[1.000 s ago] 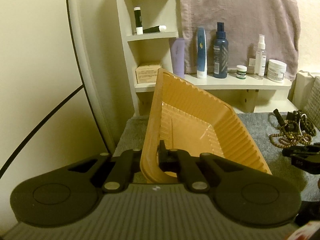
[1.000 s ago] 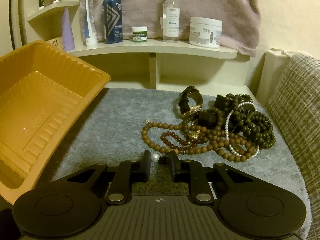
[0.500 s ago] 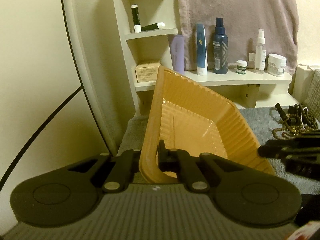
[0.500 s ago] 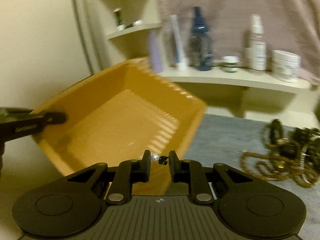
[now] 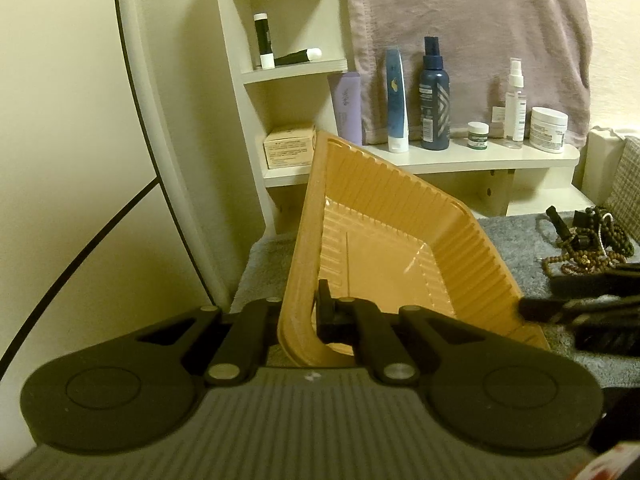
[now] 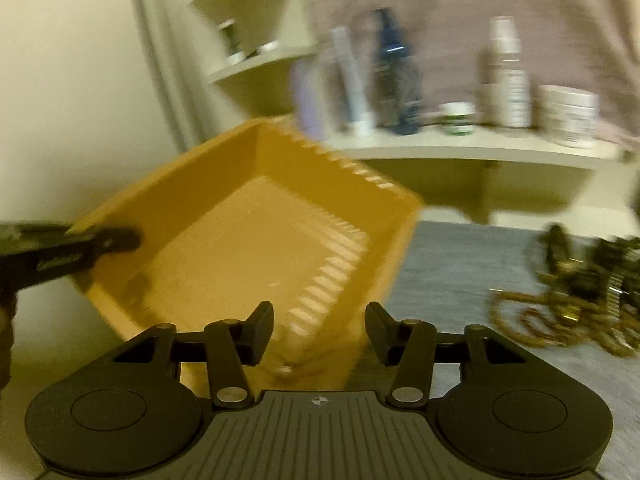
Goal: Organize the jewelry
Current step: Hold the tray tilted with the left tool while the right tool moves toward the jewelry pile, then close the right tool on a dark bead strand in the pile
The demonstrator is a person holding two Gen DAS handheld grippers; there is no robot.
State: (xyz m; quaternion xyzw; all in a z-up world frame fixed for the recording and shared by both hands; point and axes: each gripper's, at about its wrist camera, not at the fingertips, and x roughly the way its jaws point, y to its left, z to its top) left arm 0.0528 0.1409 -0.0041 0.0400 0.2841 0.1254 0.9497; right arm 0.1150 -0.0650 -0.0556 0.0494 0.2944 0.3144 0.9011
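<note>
Since half a second ago the right gripper [image 6: 319, 330] has spread its fingers wide; the small pearl piece that sat between their tips is gone from there, and a pale speck near the tray's closest corner, at 6 o'clock in the right wrist view, is too blurred to identify. That gripper now hangs empty over the near edge of the orange tray [image 6: 256, 240].

Its counterpart, the left gripper [image 5: 298, 312], stays clamped on the tray's rim, one finger outside the wall and one inside, holding the tray tilted with its open side toward the right gripper. In the left wrist view the tray [image 5: 384, 240] fills the centre, and the right gripper's dark fingers enter from 3 o'clock.

Jewelry pile [image 5: 588, 244]: wooden bead strands, dark beads and a watch lie tangled on the grey mat [image 5: 516, 240] at 3 o'clock, apart from the tray. Behind, at 12 to 1 o'clock, a shelf [image 5: 460, 160] carries bottles and jars under a hanging towel [image 5: 480, 20].
</note>
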